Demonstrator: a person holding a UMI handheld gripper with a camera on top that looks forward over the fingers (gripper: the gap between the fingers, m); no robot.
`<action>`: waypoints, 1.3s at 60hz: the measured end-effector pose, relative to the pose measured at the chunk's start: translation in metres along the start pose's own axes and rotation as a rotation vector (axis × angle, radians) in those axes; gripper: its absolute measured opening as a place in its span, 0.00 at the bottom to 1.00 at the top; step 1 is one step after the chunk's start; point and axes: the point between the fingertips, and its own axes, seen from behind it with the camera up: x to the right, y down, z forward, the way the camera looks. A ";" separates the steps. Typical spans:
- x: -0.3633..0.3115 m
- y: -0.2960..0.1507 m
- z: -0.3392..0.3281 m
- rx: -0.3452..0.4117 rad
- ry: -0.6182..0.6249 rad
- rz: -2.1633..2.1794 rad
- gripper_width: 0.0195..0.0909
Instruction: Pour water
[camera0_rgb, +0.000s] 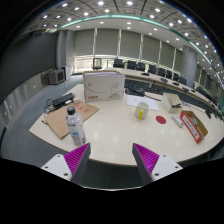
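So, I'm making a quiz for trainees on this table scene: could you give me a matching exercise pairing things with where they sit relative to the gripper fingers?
Things:
1. water bottle
2. yellow tape roll
3. white box
4. red flat pack

Places:
A. far side of the table, beyond the fingers
B. ahead of the left finger, beside a wooden board
C. mid-table, ahead of the right finger
D. off to the right, near the table's edge

The gripper is open and holds nothing.

Pairs: 1-B, 2-C, 3-A, 4-D
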 end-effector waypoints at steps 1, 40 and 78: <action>-0.010 0.002 0.002 0.001 -0.005 -0.003 0.94; -0.154 -0.021 0.181 0.248 -0.022 0.069 0.85; -0.144 -0.089 0.180 0.294 -0.052 0.118 0.25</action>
